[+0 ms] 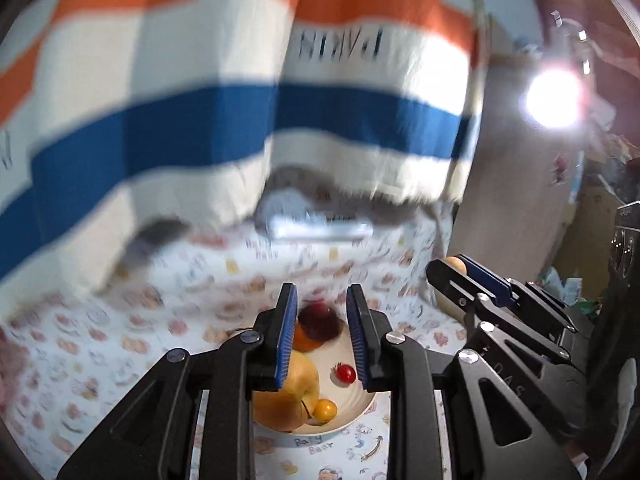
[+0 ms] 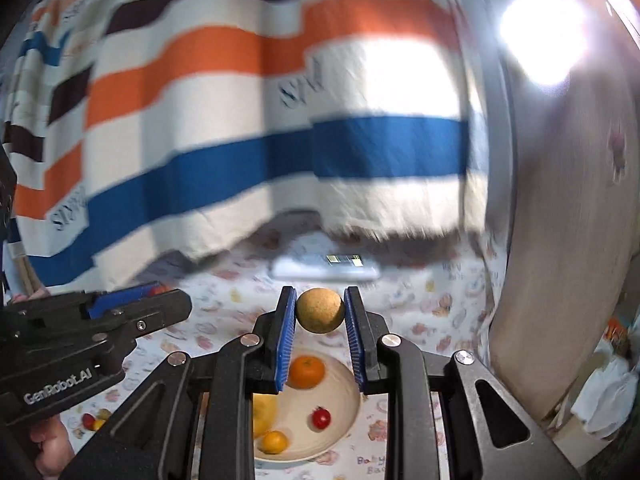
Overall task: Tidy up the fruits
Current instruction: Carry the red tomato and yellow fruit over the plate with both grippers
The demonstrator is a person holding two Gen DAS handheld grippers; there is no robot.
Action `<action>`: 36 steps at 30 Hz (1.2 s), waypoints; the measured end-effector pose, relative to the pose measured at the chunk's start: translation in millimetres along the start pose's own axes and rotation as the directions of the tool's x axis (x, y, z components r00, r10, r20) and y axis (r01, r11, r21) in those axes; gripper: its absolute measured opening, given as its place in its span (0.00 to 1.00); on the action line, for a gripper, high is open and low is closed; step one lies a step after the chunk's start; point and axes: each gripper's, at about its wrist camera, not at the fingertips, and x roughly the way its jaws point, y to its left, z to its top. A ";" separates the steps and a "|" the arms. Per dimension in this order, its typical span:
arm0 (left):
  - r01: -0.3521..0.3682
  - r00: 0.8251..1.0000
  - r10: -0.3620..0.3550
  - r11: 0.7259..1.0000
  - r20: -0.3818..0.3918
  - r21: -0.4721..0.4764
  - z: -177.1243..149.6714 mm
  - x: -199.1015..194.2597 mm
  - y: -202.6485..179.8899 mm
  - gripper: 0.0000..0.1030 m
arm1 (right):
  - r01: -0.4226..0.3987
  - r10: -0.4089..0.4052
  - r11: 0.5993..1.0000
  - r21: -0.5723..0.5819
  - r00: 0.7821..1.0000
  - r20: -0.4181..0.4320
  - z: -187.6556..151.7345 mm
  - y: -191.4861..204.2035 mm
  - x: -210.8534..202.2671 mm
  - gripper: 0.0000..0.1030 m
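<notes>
My left gripper (image 1: 321, 300) is shut on a dark red round fruit (image 1: 319, 322), held above a cream bowl (image 1: 362, 410). The bowl holds a yellow apple (image 1: 286, 396), an orange (image 1: 305, 342), a red cherry tomato (image 1: 346, 373) and a yellow cherry tomato (image 1: 325, 409). My right gripper (image 2: 320, 294) is shut on a tan round fruit (image 2: 320, 311), also above the bowl (image 2: 348, 420). In the right wrist view the left gripper (image 2: 160, 296) reaches in from the left with a red fruit at its tip.
A striped orange, blue and white blanket (image 2: 260, 140) hangs close behind the patterned tablecloth (image 1: 120, 340). A flat white device (image 2: 324, 268) lies beneath its hem. Small fruits (image 2: 94, 422) lie left of the bowl. A wooden panel (image 2: 560, 240) stands at right, with a bright lamp (image 2: 540, 36) above.
</notes>
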 end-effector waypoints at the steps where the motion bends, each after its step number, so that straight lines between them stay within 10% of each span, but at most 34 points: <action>1: 0.000 1.000 0.000 1.000 -0.013 0.004 -5.6 9.9 0.6 0.24 | 0.000 0.000 1.000 0.011 0.999 -0.033 -4.5 -4.6 8.4 0.24; 9: 0.001 0.995 -0.002 1.000 -0.099 -0.014 -43.2 59.0 19.0 0.20 | -0.091 0.123 0.987 0.135 0.960 -0.253 -38.2 -28.5 62.6 0.24; 15: -0.006 0.996 0.005 1.000 -0.092 -0.011 -47.9 64.8 25.9 0.20 | -0.167 0.239 0.964 0.207 0.885 -0.400 -75.0 -32.2 114.4 0.24; 36: -0.048 0.996 0.049 0.999 -0.070 0.017 -49.1 64.0 29.9 0.20 | -0.129 0.172 0.984 0.126 0.880 -0.443 -86.2 -17.8 122.4 0.24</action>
